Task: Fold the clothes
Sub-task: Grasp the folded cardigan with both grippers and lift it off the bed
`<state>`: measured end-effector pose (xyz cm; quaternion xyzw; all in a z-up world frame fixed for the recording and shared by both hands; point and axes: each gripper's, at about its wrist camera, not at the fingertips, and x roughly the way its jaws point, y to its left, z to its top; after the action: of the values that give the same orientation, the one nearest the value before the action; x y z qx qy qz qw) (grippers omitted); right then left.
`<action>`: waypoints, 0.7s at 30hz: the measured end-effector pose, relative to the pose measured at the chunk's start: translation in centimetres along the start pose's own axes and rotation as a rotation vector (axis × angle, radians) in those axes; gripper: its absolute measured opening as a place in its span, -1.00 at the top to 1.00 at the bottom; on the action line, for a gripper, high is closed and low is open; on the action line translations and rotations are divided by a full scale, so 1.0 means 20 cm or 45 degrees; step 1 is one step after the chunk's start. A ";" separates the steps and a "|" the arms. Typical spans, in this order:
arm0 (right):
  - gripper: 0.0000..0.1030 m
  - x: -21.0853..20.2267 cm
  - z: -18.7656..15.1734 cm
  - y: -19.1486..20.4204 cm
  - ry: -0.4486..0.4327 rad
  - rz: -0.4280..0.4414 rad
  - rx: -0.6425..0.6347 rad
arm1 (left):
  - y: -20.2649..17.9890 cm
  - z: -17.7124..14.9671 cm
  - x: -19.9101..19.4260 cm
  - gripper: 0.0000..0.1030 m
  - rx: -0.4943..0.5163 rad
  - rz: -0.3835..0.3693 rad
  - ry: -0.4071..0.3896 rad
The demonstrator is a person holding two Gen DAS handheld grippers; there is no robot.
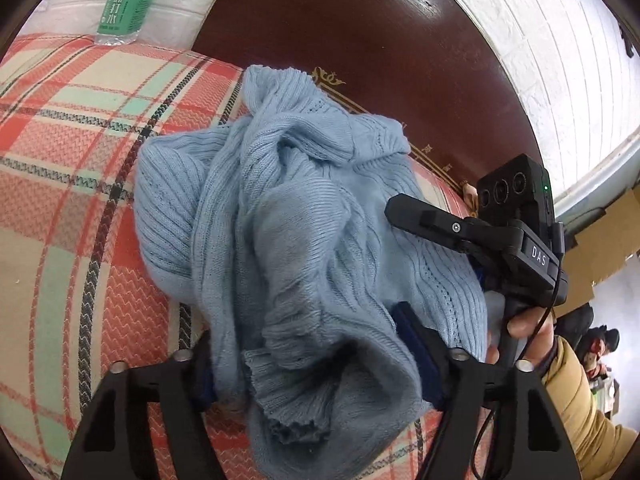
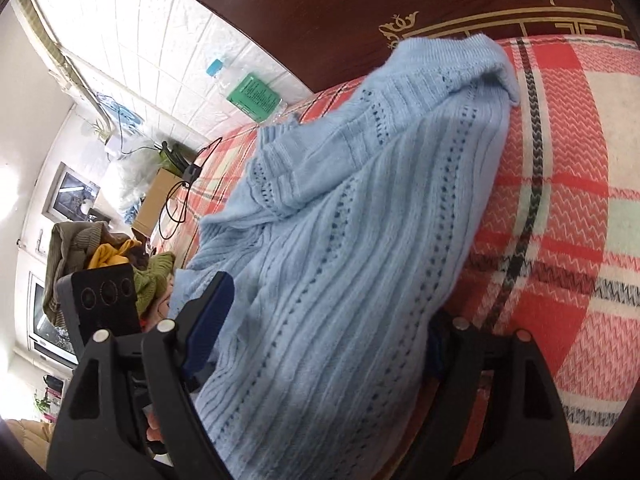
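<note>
A light-blue knit sweater lies bunched on the plaid bed near the headboard. Both the left gripper and right gripper have fingers spread, knit between them; actual grip unclear.

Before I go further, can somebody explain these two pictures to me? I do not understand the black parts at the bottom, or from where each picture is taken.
There is no robot. A person holds a hand tool with two fingers in each hand, and each tool carries a wide-angle camera looking forward along its fingers. One picture comes from the left gripper, the other from the right gripper. The black parts are the tools' own arms. A crumpled light blue sweater lies on a plaid blanket, with sweater fabric bunched between the fingers of each tool. A water bottle lies by the wall.
</note>
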<state>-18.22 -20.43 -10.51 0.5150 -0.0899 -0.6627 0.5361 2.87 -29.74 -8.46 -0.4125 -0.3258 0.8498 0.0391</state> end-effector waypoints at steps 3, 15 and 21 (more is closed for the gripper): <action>0.04 0.02 0.00 0.02 0.026 -0.056 -0.021 | -0.01 0.00 0.00 0.13 -0.015 0.010 -0.008; 0.36 -0.09 0.02 0.09 -0.009 0.091 0.094 | -0.06 0.00 -0.12 0.32 -0.045 -0.078 -0.049; 0.36 -0.21 0.06 0.28 -0.069 0.146 0.054 | -0.13 0.01 -0.33 0.32 -0.026 -0.129 -0.105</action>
<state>-16.11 -19.93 -3.69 0.5023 -0.1479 -0.6424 0.5596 6.47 -30.06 -2.49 -0.3604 -0.3564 0.8596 0.0642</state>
